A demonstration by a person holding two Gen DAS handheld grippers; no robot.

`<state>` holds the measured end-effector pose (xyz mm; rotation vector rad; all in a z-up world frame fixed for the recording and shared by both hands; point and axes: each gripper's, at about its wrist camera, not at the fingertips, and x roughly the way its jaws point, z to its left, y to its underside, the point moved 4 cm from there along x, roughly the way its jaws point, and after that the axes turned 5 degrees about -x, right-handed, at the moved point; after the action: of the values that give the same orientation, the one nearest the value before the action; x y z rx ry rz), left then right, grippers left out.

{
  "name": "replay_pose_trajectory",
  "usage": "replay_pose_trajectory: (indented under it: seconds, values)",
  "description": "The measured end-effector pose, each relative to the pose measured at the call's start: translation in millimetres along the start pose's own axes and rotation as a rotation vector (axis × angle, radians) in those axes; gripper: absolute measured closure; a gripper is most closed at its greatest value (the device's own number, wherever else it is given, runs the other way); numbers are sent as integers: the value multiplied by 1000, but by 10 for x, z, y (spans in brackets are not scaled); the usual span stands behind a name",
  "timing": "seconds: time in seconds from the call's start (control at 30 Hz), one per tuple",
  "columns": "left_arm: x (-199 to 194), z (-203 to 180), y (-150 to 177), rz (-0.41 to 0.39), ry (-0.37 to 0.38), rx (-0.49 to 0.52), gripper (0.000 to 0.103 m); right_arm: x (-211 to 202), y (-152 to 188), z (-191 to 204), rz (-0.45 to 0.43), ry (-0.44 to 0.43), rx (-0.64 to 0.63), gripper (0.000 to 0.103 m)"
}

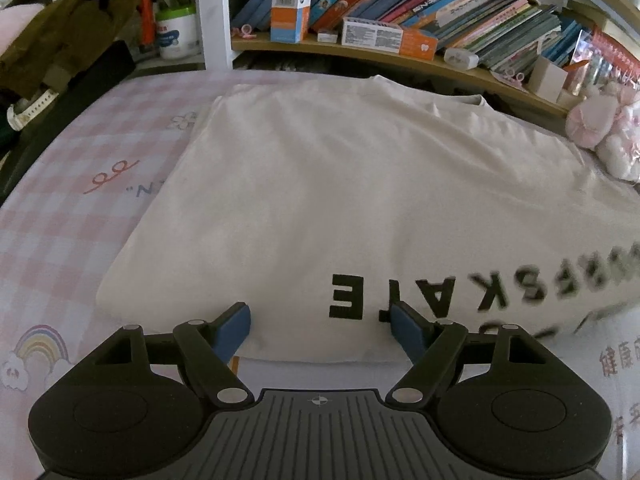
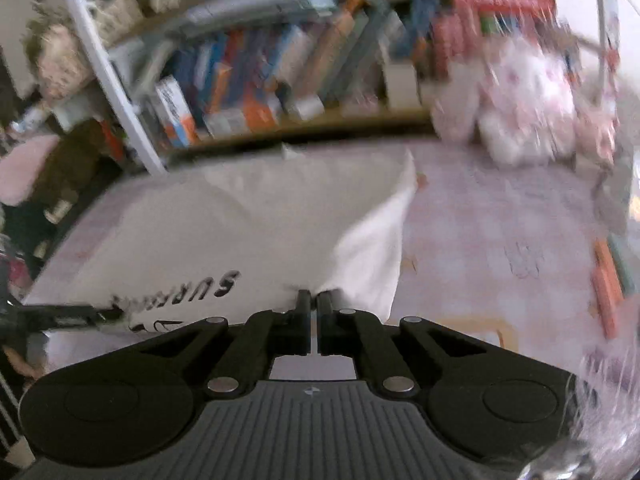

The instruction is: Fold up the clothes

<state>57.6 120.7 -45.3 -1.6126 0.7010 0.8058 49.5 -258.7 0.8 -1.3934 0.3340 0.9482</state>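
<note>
A cream T-shirt with black lettering lies spread on a pink checked bed sheet. My left gripper is open, its blue-padded fingers just above the shirt's near hem. In the blurred right wrist view, my right gripper is shut on the near right edge of the shirt, lifting that corner into a raised fold. The other gripper's dark finger shows at far left.
A wooden shelf packed with books runs behind the bed. Pink plush toys sit at the right by the shirt. A brown bag and a white tub stand at the left. Orange items lie on the sheet at right.
</note>
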Motion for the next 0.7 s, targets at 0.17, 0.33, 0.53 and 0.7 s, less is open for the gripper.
replay_pose_trajectory:
  seconds: [0.17,0.33,0.53,0.7]
  values:
    - [14,13,-14,9,-5,22,23,404,368,-212,181,13,109,100]
    - [27,26,-22,6,-10,27,23,358,303,-223,144,83,74,92]
    - [50,-13,2,2,-27,39,21,322,104,55,16,103,-116,71]
    - [55,-20,9,5,-32,41,21,402,19,314,-42,67,-247,71]
